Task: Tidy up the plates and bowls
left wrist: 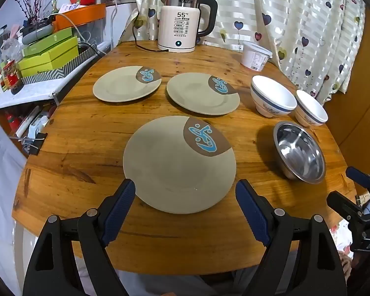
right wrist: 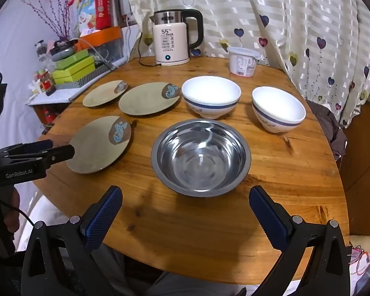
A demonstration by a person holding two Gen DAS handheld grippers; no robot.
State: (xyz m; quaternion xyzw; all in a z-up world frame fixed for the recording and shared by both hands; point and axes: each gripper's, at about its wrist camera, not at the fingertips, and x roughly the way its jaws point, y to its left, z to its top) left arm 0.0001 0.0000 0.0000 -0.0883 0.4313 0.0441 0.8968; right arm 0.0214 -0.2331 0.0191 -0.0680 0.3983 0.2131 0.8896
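Observation:
Three beige plates with a brown-and-blue fish patch lie apart on the round wooden table [left wrist: 86, 148]: the near plate [left wrist: 178, 165], the far left plate [left wrist: 127, 83] and the far right plate [left wrist: 202, 93]. Right of them stand two white bowls with a blue band [left wrist: 272, 96] [left wrist: 310, 108] and a steel bowl [left wrist: 299, 151]. My left gripper [left wrist: 185, 192] hangs open above the near plate's front edge, holding nothing. My right gripper [right wrist: 185, 197] is open just in front of the steel bowl [right wrist: 201, 154], empty, with both white bowls [right wrist: 211, 96] [right wrist: 278, 109] beyond it.
A white electric kettle [left wrist: 180, 22] and a white plastic tub [left wrist: 255, 55] stand at the table's back by a heart-patterned curtain [left wrist: 296, 24]. A cluttered shelf with green boxes [left wrist: 49, 54] runs along the left. The left gripper's body [right wrist: 32, 155] shows beside the near plate.

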